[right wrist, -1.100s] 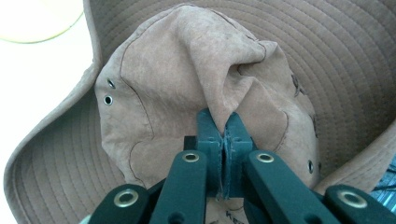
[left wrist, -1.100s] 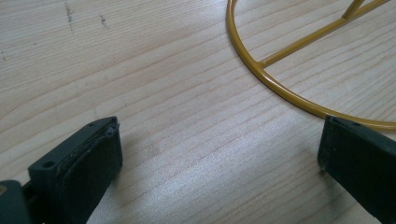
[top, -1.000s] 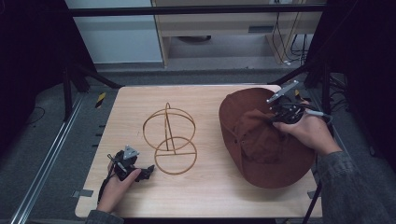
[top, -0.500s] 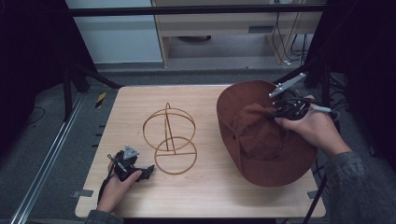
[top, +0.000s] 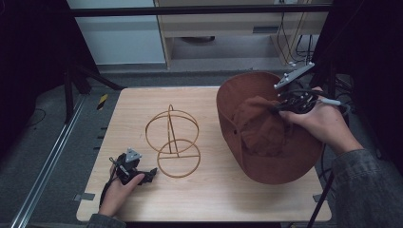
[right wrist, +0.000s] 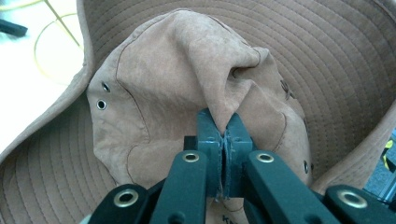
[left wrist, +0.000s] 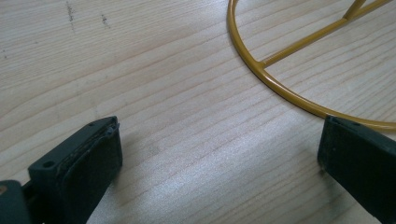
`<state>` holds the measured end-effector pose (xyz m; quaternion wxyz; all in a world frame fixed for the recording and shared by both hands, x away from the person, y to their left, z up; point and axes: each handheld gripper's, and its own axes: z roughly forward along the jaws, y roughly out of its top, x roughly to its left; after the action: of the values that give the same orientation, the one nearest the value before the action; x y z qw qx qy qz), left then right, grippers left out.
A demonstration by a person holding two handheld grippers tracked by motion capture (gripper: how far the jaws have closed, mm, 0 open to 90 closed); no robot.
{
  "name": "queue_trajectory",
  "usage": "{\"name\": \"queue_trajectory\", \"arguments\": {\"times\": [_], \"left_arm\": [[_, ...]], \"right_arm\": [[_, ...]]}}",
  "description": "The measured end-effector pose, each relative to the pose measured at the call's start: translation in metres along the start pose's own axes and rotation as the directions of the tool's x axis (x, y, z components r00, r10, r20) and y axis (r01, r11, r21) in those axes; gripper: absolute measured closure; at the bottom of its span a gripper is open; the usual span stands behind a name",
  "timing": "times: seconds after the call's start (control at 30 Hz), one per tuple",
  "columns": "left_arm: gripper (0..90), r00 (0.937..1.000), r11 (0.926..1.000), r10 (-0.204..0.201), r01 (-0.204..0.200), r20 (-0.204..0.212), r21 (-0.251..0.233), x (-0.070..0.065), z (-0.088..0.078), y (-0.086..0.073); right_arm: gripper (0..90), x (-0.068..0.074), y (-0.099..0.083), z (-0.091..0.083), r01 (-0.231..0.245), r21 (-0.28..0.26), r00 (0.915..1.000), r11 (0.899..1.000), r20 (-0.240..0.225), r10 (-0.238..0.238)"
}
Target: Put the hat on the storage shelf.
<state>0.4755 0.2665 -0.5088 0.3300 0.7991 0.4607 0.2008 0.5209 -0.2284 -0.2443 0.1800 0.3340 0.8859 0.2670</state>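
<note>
A soft, suede-like brown bucket hat [top: 266,137] with a stitched brim is being pinched by its crown in the tightly closed right gripper [top: 280,107], over the wooden table's [top: 214,199] right side. The left gripper [top: 151,174] is being rested wide open, holding nothing, beside the gold wire stand [top: 173,142].

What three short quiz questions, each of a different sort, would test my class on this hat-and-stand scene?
1. True or false: the right gripper is shut on the hat's crown.
2. The left gripper's jaws are: A open, B shut on the wire stand.
3. Fill in: the stand rests on the ___.

Key: 1 true; 2 A; 3 table.
</note>
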Motion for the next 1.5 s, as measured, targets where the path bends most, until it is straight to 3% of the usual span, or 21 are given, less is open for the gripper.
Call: {"name": "queue_trajectory", "arguments": {"times": [0.37,0.67,1.13,1.5], "left_arm": [[0.0,1.0000,1.0000,0.000,0.000,0.000,0.000,0.000,0.000,0.000],[0.0,1.0000,1.0000,0.000,0.000,0.000,0.001,0.000,0.000,0.000],[0.0,1.0000,1.0000,0.000,0.000,-0.001,0.000,0.000,0.000,0.000],[0.0,1.0000,1.0000,0.000,0.000,-0.001,0.002,0.000,0.000,0.000]], "right_arm": [[88.2,0.008,0.020,-0.025,0.019,-0.053,0.9998,0.998,0.002,-0.019],[88.2,0.016,0.034,-0.035,0.042,-0.074,0.9991,0.996,0.001,-0.042],[88.3,0.035,0.049,-0.055,0.071,-0.163,0.9967,0.984,-0.029,-0.076],[88.3,0.050,0.064,-0.058,0.097,-0.204,0.9928,0.974,-0.049,-0.109]]}}
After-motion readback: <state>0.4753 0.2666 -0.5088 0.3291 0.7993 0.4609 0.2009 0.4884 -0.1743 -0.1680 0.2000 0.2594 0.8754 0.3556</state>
